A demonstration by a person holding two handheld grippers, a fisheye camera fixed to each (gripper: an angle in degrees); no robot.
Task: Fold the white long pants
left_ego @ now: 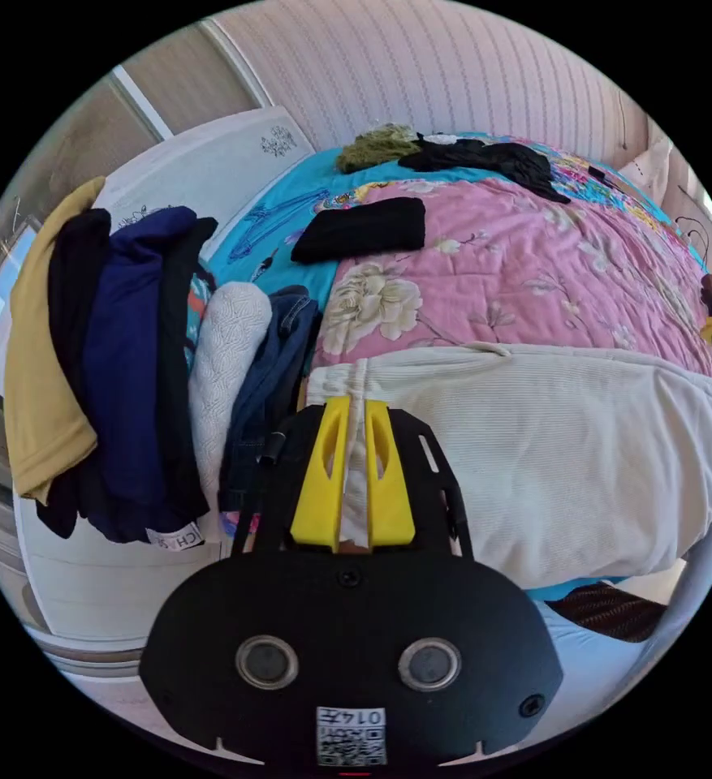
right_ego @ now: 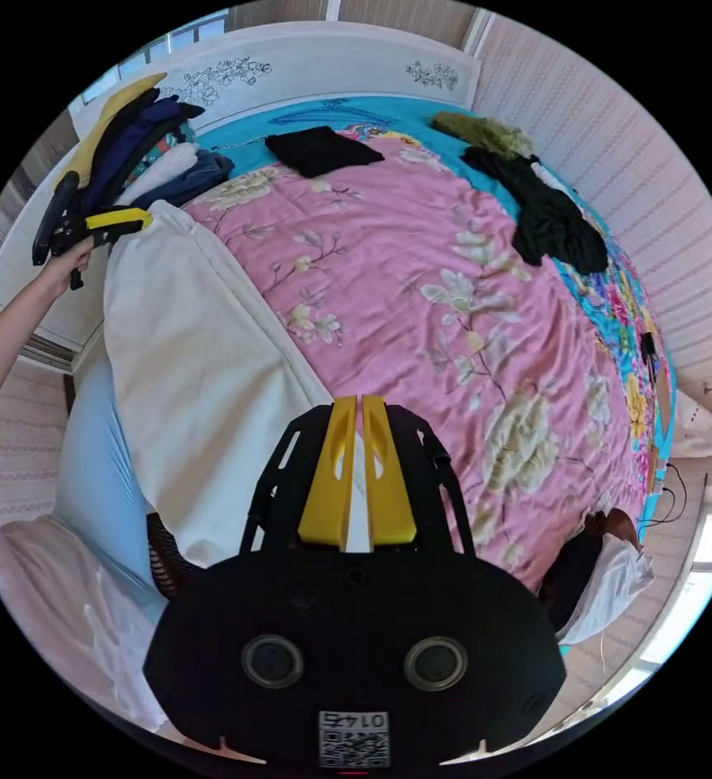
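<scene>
Pink floral quilt point(right_ego: 420, 308) covers most of a bed with a turquoise sheet point(left_ego: 262, 235) beneath it, set against a pale striped wall point(left_ego: 453, 73) and a white headboard point(right_ego: 323, 61). On the far part of the bed lie a folded black garment point(left_ego: 364, 229), a loose heap of black clothes point(right_ego: 554, 215) and an olive-green piece point(left_ego: 376, 146); a stack of clothes in mustard, navy, black, white and denim point(left_ego: 136, 365) hangs over the bed's end. The left hand-held gripper point(left_ego: 354, 475) has its yellow jaws nearly together, with a bunched strip of the white long pants point(left_ego: 550, 454) clamped between them at the waistband end. The right hand-held gripper point(right_ego: 357, 479) is likewise closed down to a thin gap, gripping the pants' edge at the opposite end. In the right gripper view the left hand-held gripper shows far off in a person's hand point(right_ego: 67, 264). The pants are ribbed, cream-white, stretched flat and wide between the two grippers along the near edge of the quilt, drooping over the bed's side.
</scene>
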